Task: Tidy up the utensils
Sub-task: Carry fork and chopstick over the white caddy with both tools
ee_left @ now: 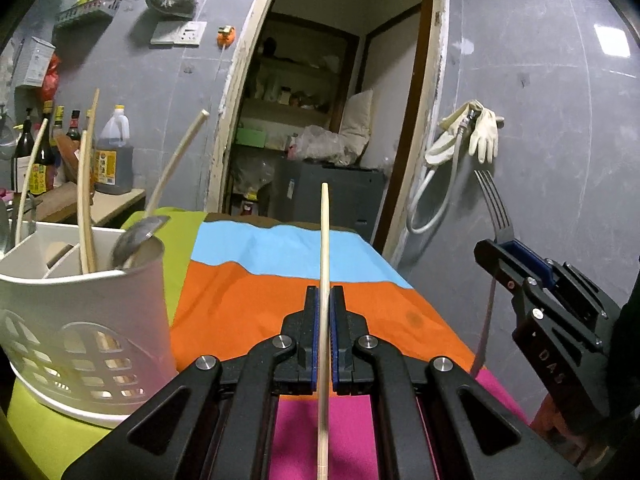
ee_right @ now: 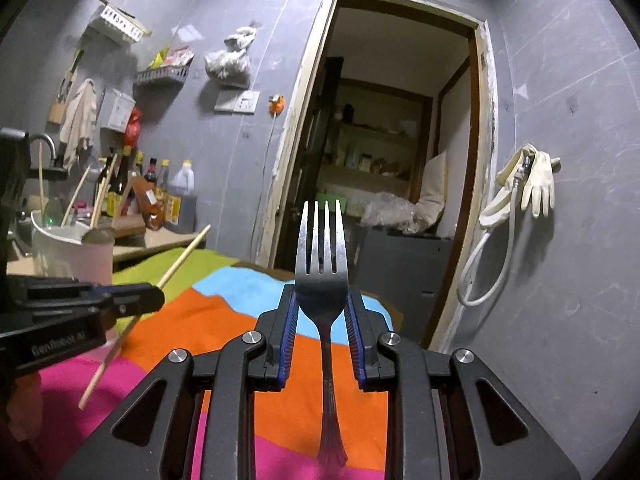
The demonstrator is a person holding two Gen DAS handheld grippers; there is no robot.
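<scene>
My left gripper [ee_left: 325, 296] is shut on a pale wooden chopstick [ee_left: 325, 232] that points up and away, over the striped cloth. A white utensil holder [ee_left: 80, 300] stands at the left on the cloth, with several chopsticks and a metal spoon [ee_left: 132, 240] in it. My right gripper [ee_right: 321, 296] is shut on the head of a metal fork [ee_right: 321, 240], tines up, handle hanging toward the camera. In the left wrist view the right gripper [ee_left: 504, 256] and fork [ee_left: 494, 200] are at the right. The right wrist view shows the left gripper [ee_right: 156, 296], its chopstick [ee_right: 184, 256] and the holder [ee_right: 68, 252] at the left.
The table's colourful cloth [ee_left: 280, 280] ends ahead at an open doorway [ee_left: 328, 120] into a storage room. Sauce bottles [ee_left: 114, 152] crowd a counter behind the holder. Pale gloves and a hose [ee_left: 476, 132] hang on the grey wall at the right.
</scene>
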